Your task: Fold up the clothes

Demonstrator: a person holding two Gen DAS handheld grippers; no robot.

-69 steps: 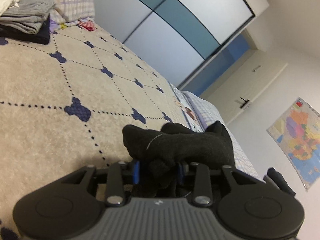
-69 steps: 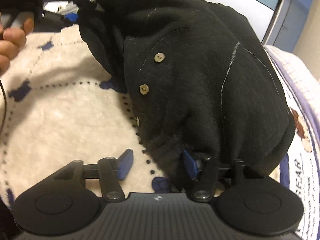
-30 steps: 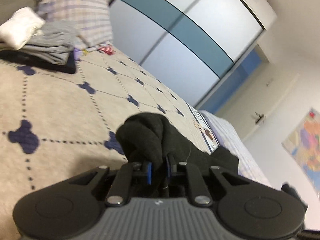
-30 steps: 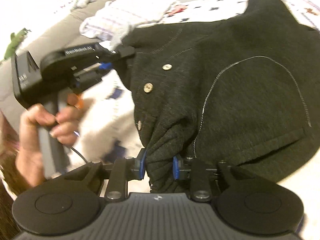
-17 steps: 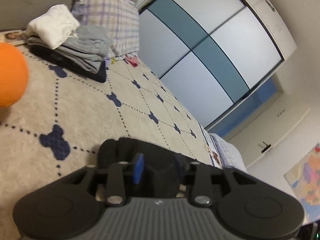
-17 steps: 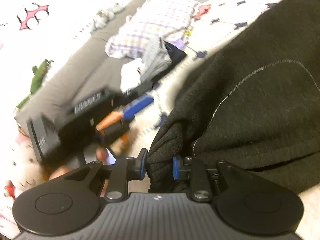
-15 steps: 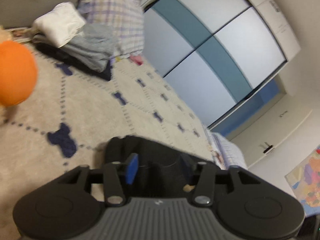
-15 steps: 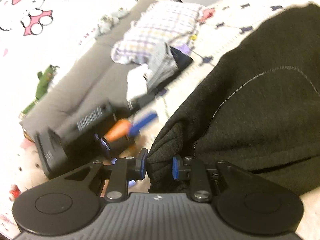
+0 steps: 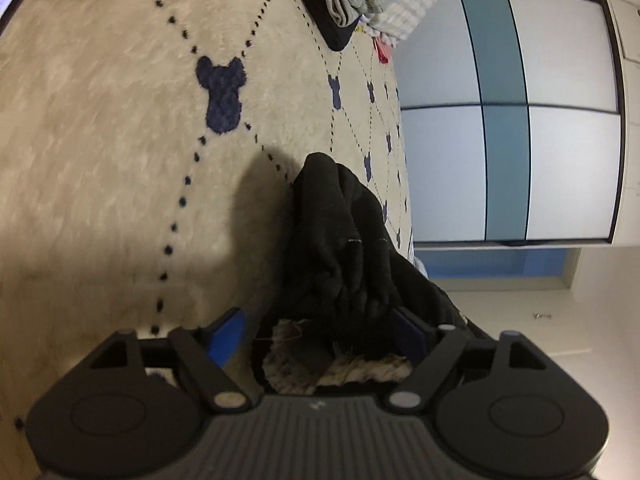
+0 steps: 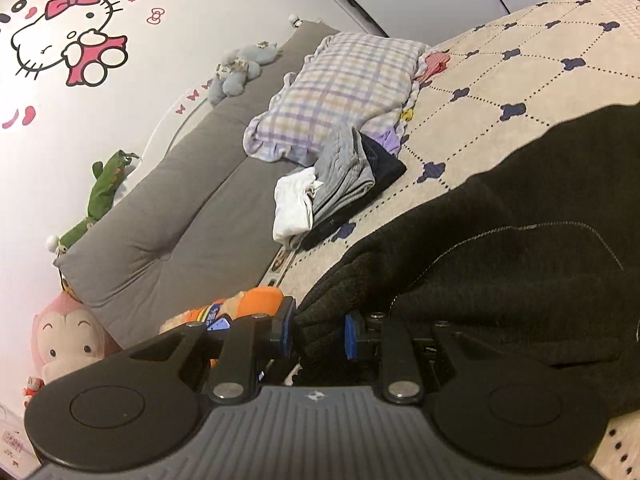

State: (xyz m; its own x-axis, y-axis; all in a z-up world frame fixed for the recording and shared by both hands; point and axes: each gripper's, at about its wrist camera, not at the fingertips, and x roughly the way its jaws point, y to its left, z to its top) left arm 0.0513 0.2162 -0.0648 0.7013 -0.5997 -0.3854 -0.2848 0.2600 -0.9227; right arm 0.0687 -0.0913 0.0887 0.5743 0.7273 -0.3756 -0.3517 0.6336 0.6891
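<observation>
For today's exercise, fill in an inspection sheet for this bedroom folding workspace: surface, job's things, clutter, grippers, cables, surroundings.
Surface: beige blanket with navy bear shapes and dotted diamonds, spread on the bed.
Job's things: black garment lying bunched on the blanket; a stack of folded clothes near the checked pillow.
Clutter: orange plush toy, pink plush doll, green plush toy, and small pink items by the pillow.
Grippers: left gripper has just been opening, jaws apart, garment edge loose between them; right gripper shut on a garment fold.
Cables: nothing seen.
Surroundings: grey headboard cushion, cartoon cat wall sticker, sliding wardrobe doors.
</observation>
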